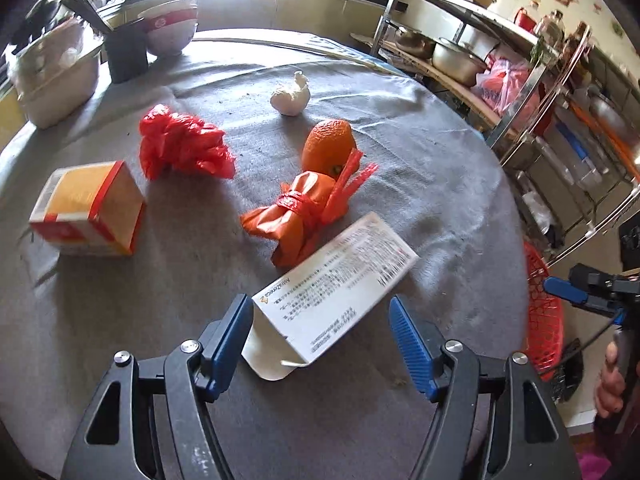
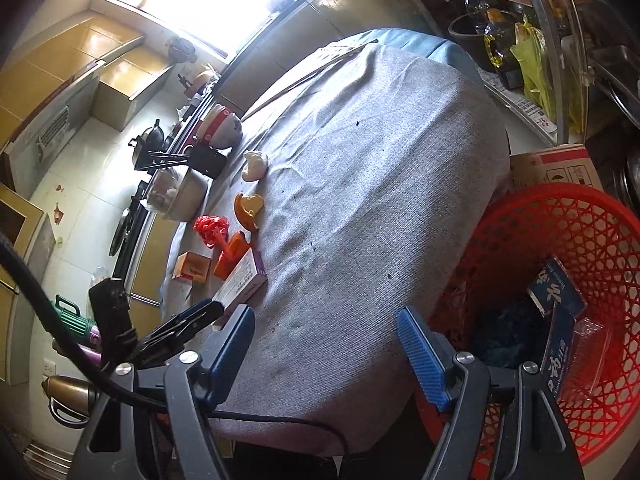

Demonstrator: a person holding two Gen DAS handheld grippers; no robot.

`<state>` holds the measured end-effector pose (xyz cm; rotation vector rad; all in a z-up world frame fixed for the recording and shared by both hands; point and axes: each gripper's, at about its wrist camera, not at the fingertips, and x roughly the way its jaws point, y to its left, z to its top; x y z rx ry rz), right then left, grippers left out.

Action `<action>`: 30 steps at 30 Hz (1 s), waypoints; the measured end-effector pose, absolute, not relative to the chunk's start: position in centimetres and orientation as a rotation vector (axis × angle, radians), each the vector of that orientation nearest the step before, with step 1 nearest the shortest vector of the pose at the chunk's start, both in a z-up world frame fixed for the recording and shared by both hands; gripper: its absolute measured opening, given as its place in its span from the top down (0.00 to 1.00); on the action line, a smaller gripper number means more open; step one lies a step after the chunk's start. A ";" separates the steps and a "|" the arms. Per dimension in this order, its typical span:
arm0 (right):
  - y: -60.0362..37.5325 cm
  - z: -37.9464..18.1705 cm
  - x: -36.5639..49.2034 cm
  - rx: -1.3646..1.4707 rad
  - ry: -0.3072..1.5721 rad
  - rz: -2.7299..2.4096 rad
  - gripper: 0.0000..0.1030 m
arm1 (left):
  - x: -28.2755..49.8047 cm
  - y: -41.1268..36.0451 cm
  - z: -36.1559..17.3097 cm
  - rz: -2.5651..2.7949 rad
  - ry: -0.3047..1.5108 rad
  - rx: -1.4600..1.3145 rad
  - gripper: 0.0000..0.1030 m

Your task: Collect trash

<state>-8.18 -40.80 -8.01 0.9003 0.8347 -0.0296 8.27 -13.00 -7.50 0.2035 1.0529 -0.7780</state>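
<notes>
Partly done: a blue box etc. lying in red basket (image 2: pixel 560 248). Left gripper (image 1: pixel 322 328) gaping wide, straddling white carton (image 1: pixel 340 276), not pinching. Right gripper (image 2: pixel 326 340) hanging wide, empty. Bags, peel, garlic, small box waiting on table (image 1: pixel 440 168).

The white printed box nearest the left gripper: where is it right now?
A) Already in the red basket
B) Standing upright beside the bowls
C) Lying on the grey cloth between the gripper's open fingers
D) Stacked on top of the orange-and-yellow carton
C: the white printed box lies flat on the grey cloth, its near end between the open blue fingers of the left gripper, neither pad pressing on it.
</notes>
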 end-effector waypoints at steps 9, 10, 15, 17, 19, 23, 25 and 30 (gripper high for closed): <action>-40.6 -8.1 -7.2 0.894 0.843 -0.025 0.25 | 8.6 -11.9 -5.0 -0.792 0.993 0.188 0.31; -40.5 -8.3 -6.9 0.909 0.845 -0.019 0.25 | 8.8 -12.0 -4.7 -0.799 0.991 0.169 0.31; -39.8 -8.8 -6.3 0.914 0.862 -0.002 0.25 | 9.9 -13.6 -5.6 -0.833 1.026 0.096 0.30; -39.4 -8.8 -6.2 0.904 0.868 0.001 0.25 | 10.2 -14.4 -6.2 -0.847 1.044 0.059 0.30; -39.3 -8.8 -6.3 0.900 0.870 0.001 0.25 | 10.2 -14.7 -6.5 -0.852 1.041 0.044 0.30; -39.7 -8.8 -6.7 0.902 0.868 -0.014 0.25 | 9.3 -15.1 -7.6 -0.859 1.059 0.102 0.30; -39.9 -9.0 -6.8 0.911 0.867 -0.020 0.25 | 8.7 -14.9 -8.4 -0.849 1.086 0.151 0.31; -39.8 -9.0 -6.7 0.909 0.864 -0.015 0.25 | 7.0 -13.9 -8.4 -0.834 1.049 0.209 0.31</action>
